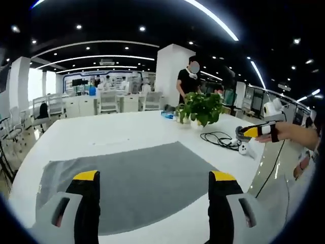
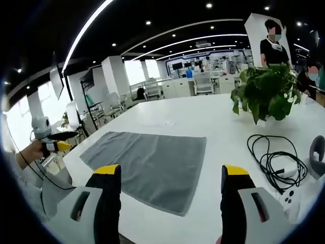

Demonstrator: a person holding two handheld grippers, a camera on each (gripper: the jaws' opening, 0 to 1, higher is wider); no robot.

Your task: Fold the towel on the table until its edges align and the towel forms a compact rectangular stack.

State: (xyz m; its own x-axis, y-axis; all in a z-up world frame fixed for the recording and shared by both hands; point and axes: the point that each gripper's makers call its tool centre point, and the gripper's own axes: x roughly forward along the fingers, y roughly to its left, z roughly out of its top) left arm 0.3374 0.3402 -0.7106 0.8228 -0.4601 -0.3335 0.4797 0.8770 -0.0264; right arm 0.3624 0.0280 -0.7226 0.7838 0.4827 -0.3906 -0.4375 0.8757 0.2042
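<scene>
— Left gripper: jaws wide apart, holding nothing. Right gripper: likewise.
— Item sought?
— Grey towel, flat on white table, unfolded, just ahead of both; long axis crosswise, left gripper seemingly nearer.

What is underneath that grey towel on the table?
The grey towel lies spread flat on the white table, whose bare top shows all around it. Nothing visibly bulges beneath, but whatever lies directly under the cloth is covered.
</scene>
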